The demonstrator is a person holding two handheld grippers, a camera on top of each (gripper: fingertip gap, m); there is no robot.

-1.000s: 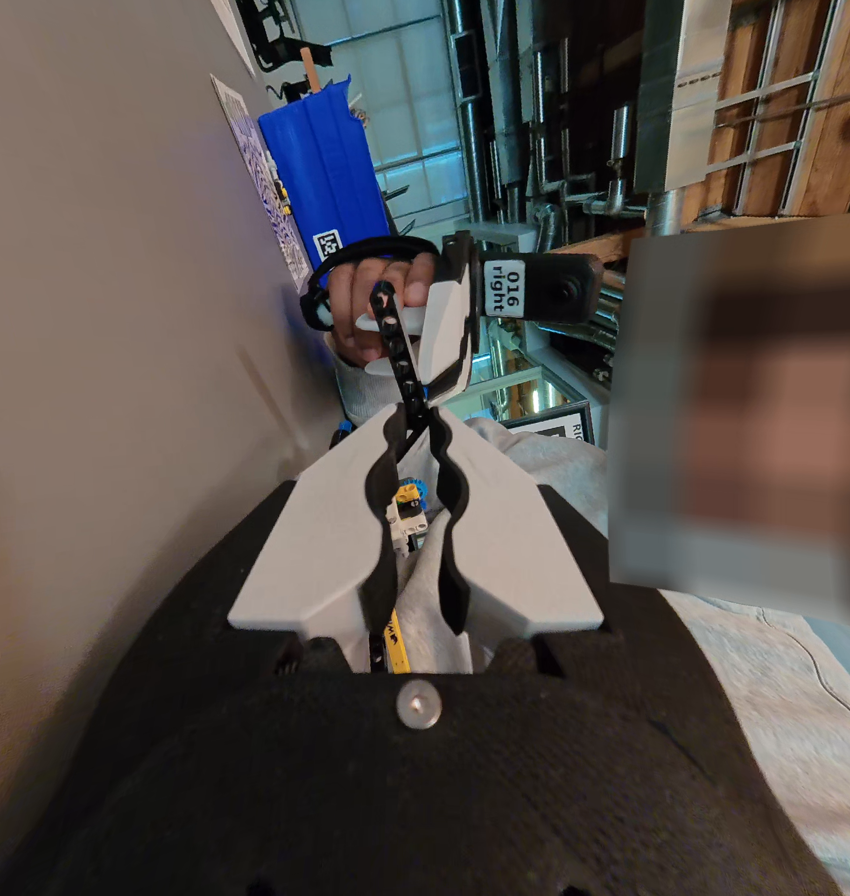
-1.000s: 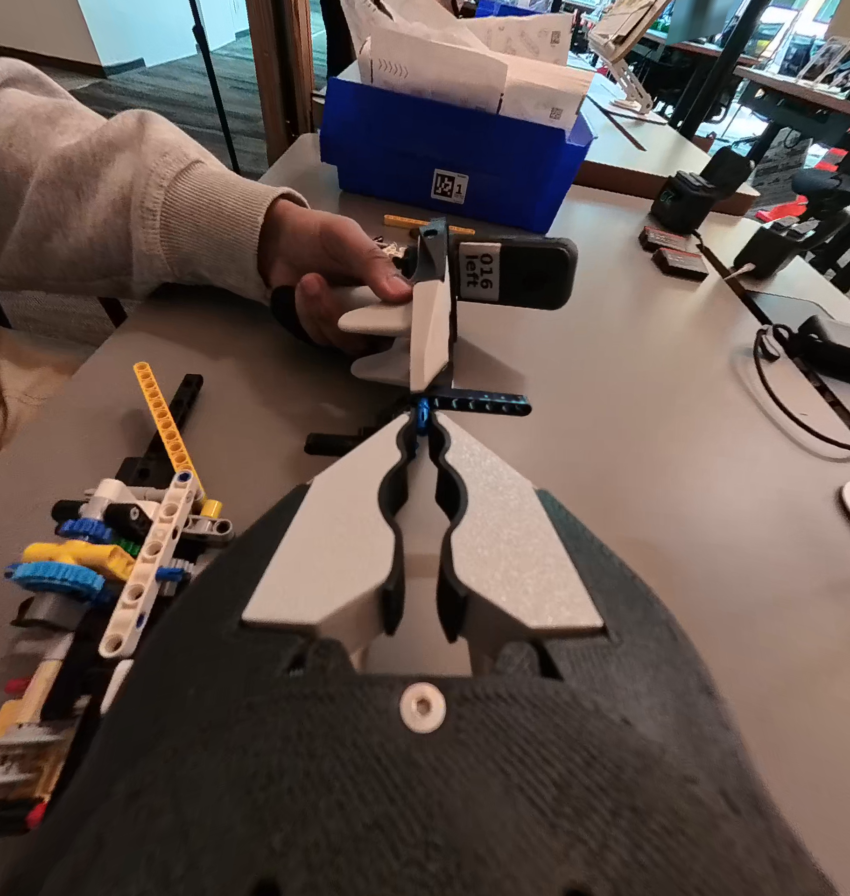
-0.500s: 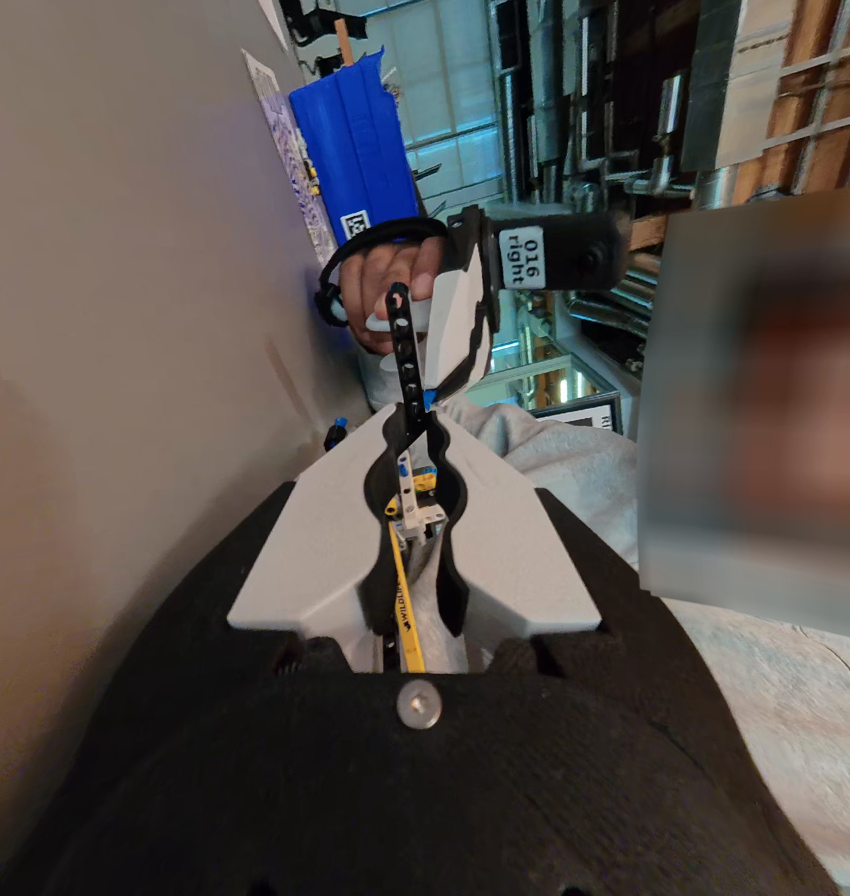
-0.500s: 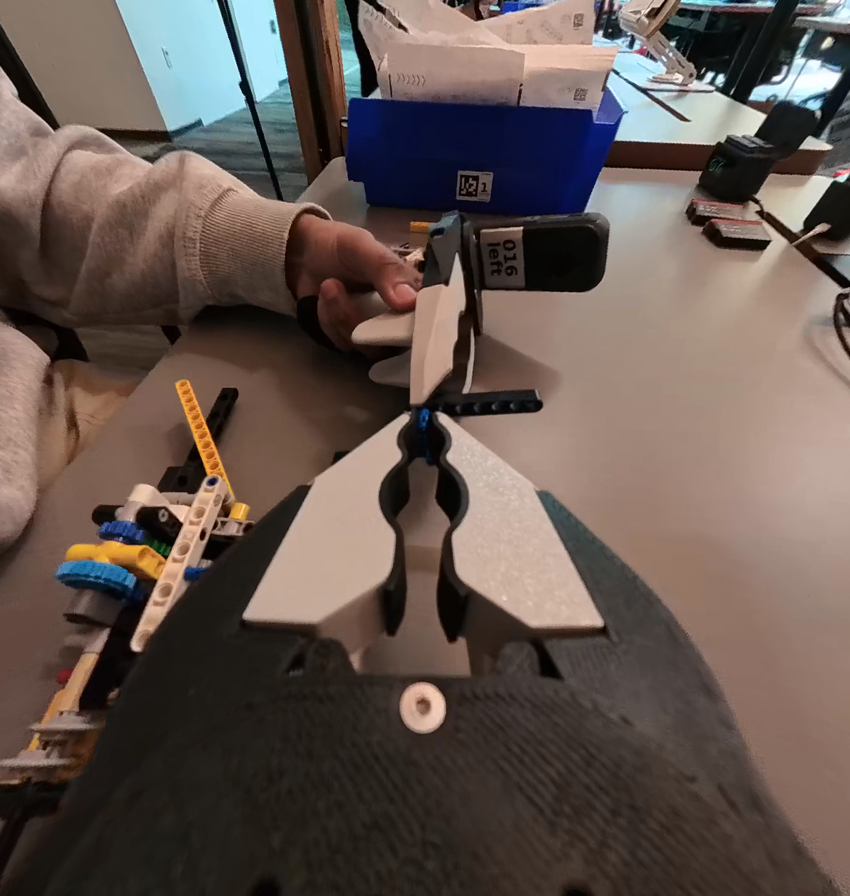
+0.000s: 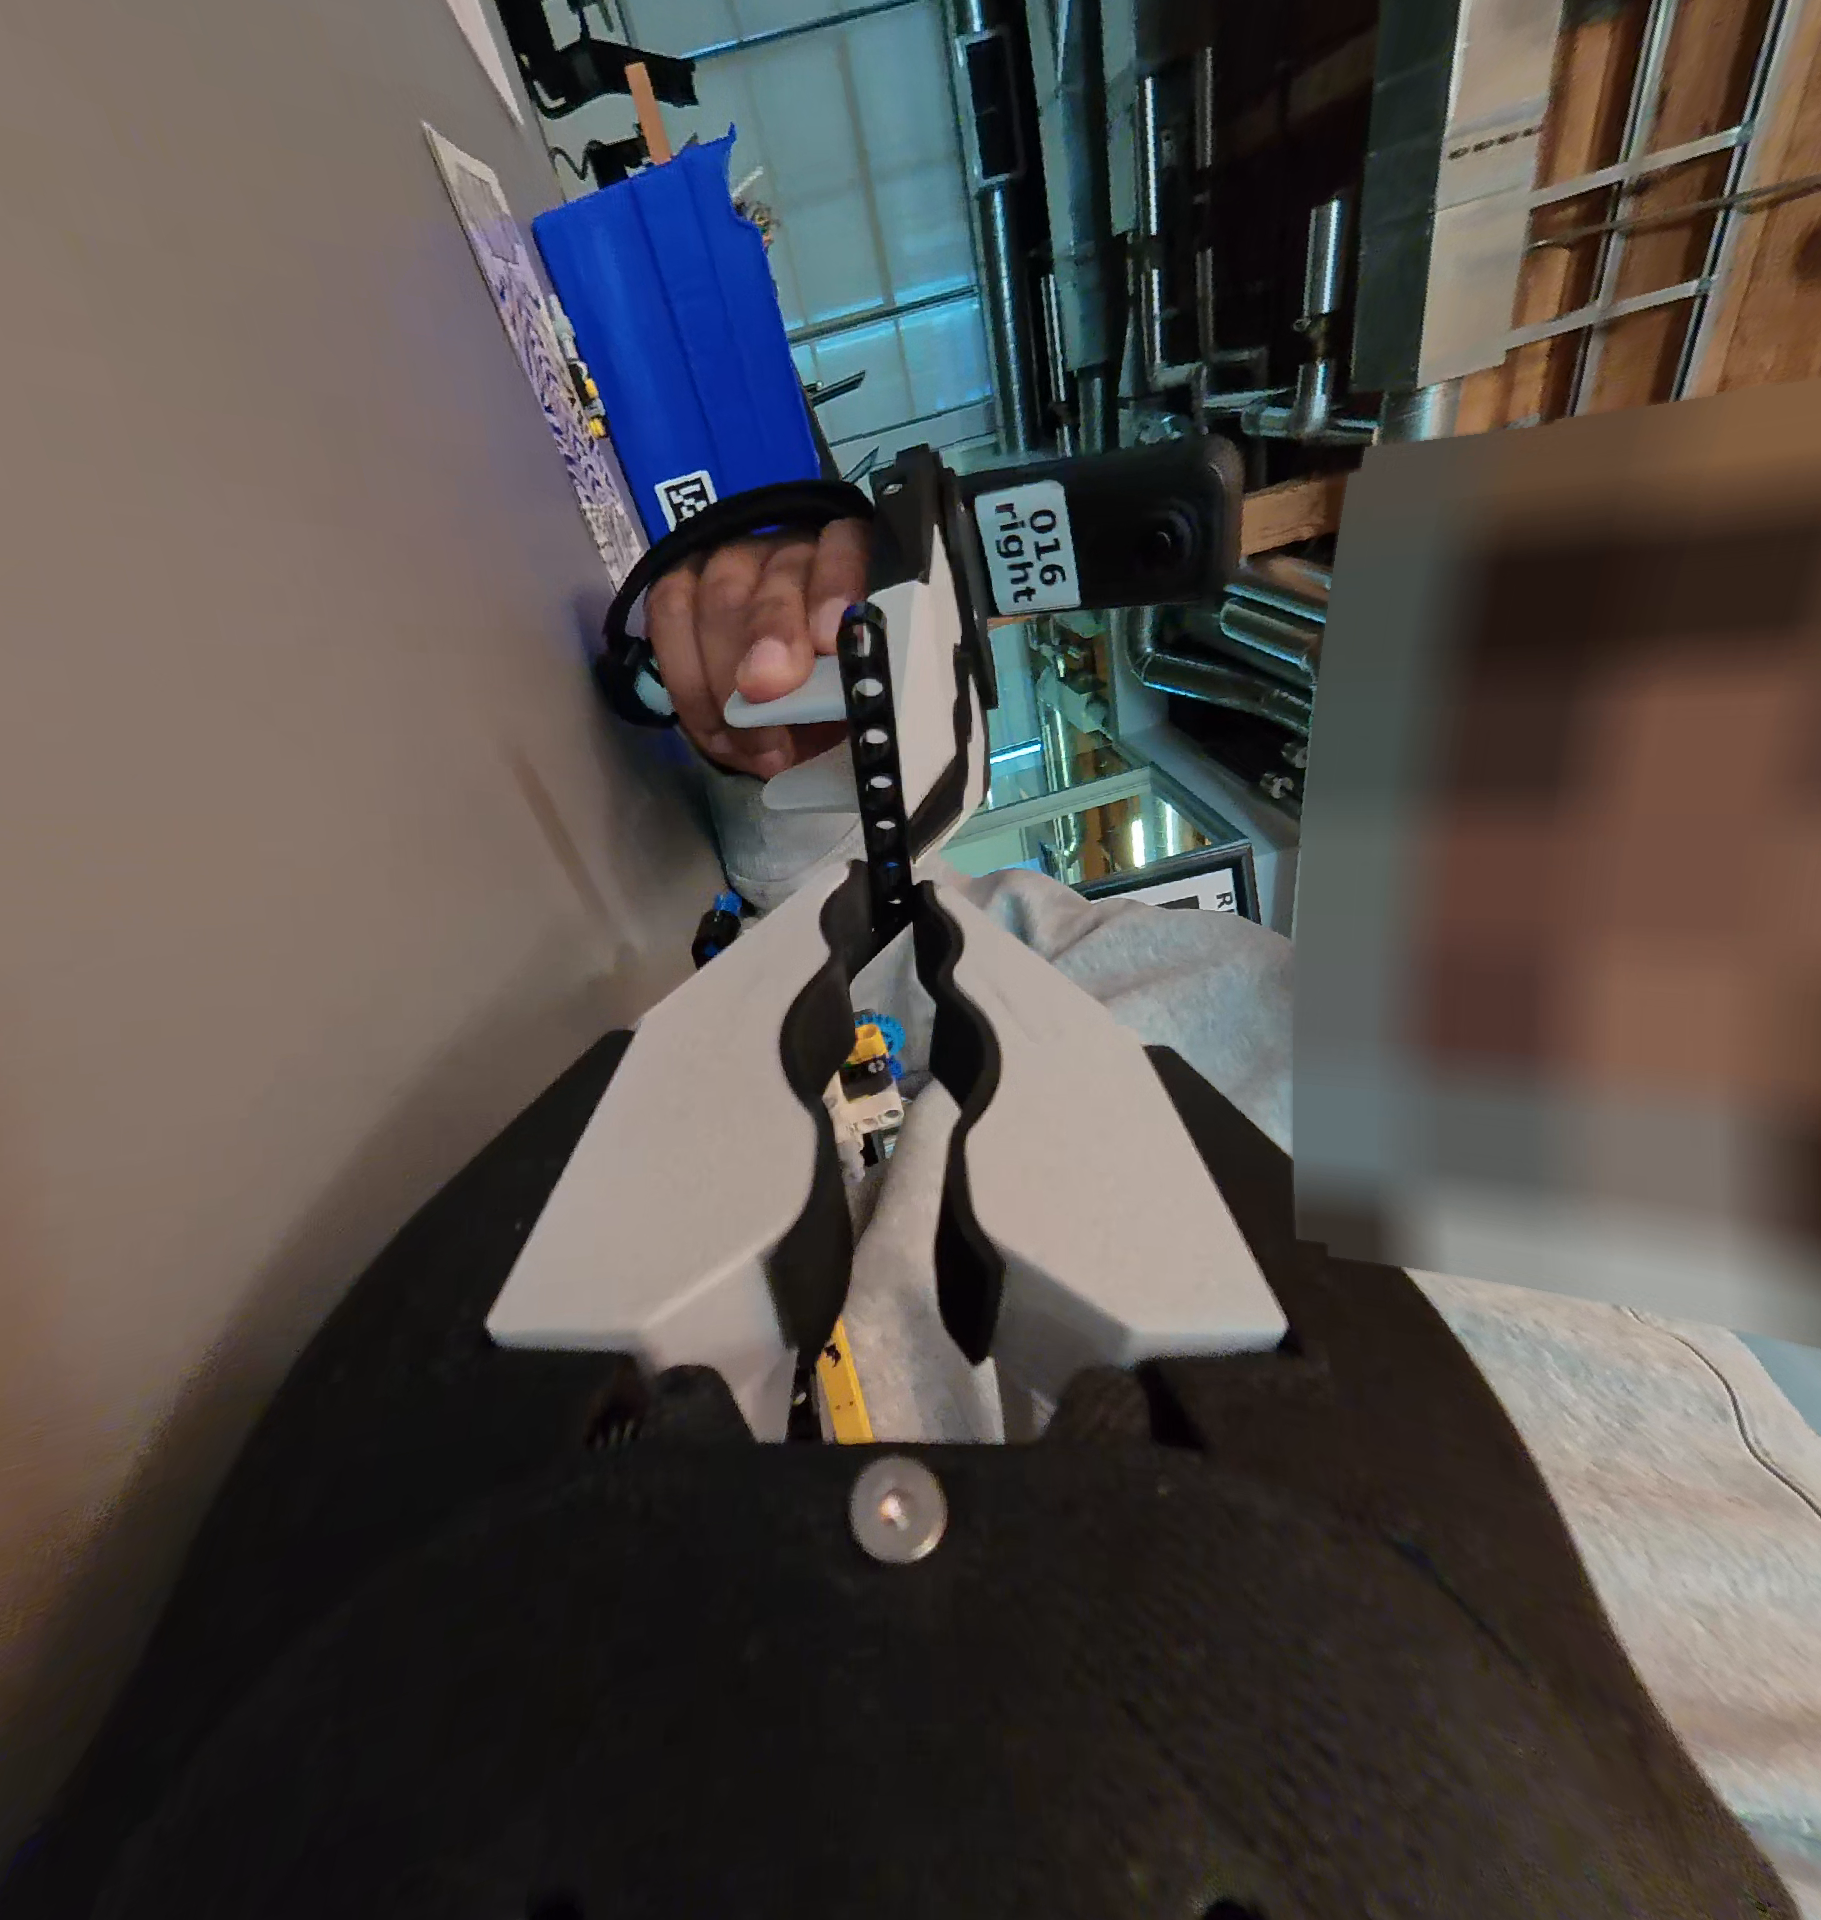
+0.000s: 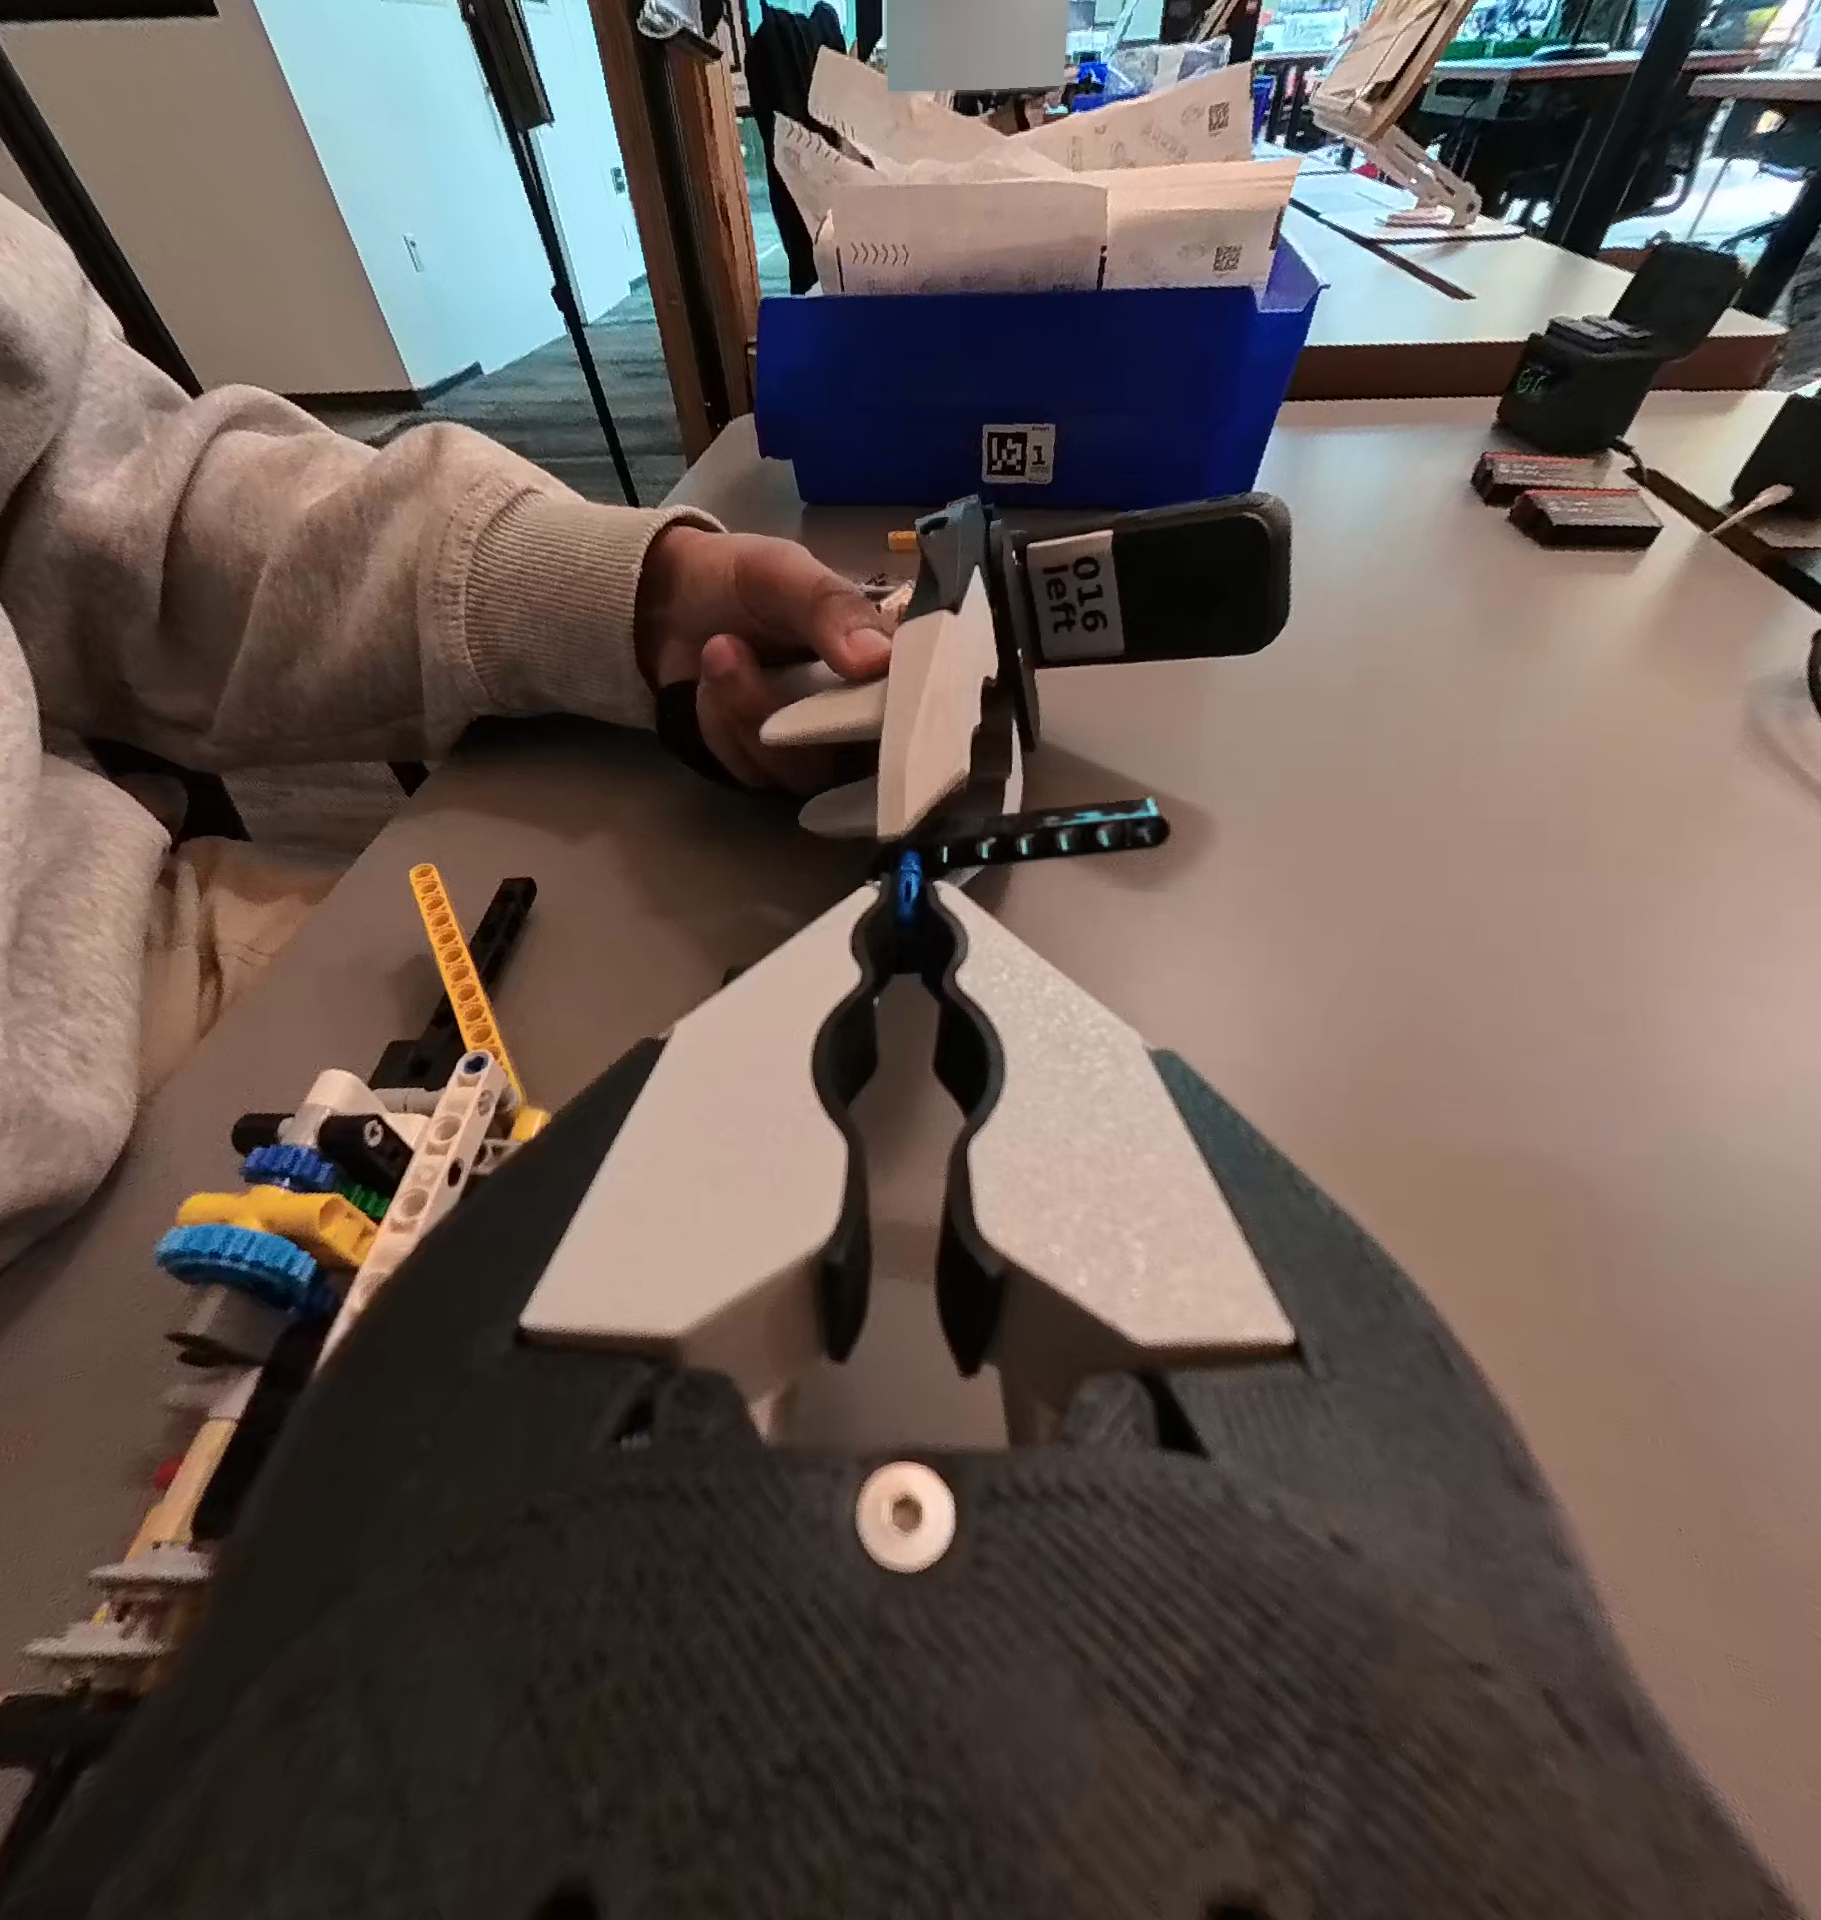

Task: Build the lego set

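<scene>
Beam (image 6: 1051, 833) of black plastic, holed along its length — light, stiff, slick, best pinched flat near one end. The left gripper (image 5: 890, 914) clamps that end, just above the table (image 6: 1405, 935); the right gripper (image 6: 906, 902) nips a small blue pin (image 6: 906, 878) against the beam.

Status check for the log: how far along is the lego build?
Done: a partial assembly of white, yellow and blue parts lies on the table. In hand: the left gripper pinches a black beam; the right gripper holds a blue pin at the beam's end. Left: seating the pin, then joining the beam to the assembly. A loose yellow beam is also unused.
</scene>
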